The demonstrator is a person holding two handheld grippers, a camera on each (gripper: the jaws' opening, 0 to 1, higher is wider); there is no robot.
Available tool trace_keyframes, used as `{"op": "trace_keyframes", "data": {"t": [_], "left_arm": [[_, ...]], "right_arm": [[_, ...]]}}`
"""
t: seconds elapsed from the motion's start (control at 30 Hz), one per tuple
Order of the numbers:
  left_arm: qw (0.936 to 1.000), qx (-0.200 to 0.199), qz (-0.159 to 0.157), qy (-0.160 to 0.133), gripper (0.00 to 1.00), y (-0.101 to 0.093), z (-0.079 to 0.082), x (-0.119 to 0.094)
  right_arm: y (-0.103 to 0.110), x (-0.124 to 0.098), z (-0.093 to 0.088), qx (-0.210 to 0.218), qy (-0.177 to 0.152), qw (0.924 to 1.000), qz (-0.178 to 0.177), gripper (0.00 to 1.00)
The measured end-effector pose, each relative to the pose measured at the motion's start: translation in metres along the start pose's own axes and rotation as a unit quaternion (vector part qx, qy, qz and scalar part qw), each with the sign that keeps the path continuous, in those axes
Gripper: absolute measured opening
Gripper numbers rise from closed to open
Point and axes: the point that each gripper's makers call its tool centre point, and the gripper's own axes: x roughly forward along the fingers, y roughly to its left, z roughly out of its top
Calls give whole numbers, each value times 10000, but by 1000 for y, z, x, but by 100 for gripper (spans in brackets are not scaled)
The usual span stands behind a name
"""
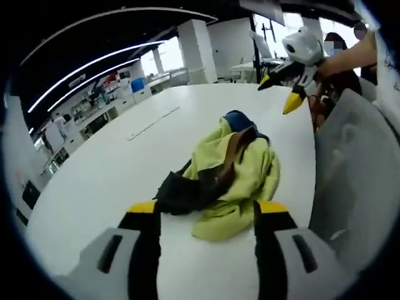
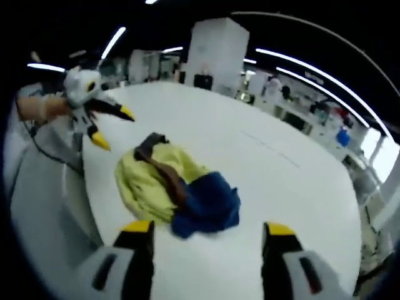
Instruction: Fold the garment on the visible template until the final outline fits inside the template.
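The jaws of both tools are spread wide and pinch nothing. The left gripper [image 1: 203,215] points at a pile of clothes [image 1: 228,178] sitting near the middle of the white desk [image 1: 106,169]. The right gripper [image 2: 209,234] looks at the same pile from the other side.

The pile is a crumpled heap: a yellow cloth [image 2: 147,181], a blue cloth [image 2: 209,203] and a dark brown piece [image 2: 165,165] all tangled up (I cannot tell whether this is one garment or a few). Faint thin lines [image 1: 153,123] show on the desk further away from the pile; they may be part of the template, but they are too faint to be sure.

The folding is not begun, I think. The heap needs to be spread flat first.

What could go wrong? If the jaws grab a thick bunch, they may lift several layers at once and make the tangle worse. A hard pull could drag the heap toward the edge of the desk. And if the template is not found, the fold may end up outside it.
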Motion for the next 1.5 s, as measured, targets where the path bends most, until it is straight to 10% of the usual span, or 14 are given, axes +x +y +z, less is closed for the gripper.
{"op": "trace_keyframes", "data": {"t": [0.7, 1.0, 1.5], "left_arm": [[9977, 602, -88, 306, 25, -5, -4, 33], [9977, 597, -70, 309, 20, -5, -5, 36], [9945, 905, -54, 529, 12, 0, -20, 45]], "right_arm": [[26, 67, -7, -2304, 527, 9686, 771, 16], [29, 71, -4, -2262, 480, 9689, 882, 0], [-2, 52, 35, -914, -254, 9945, 448, 0]]}}
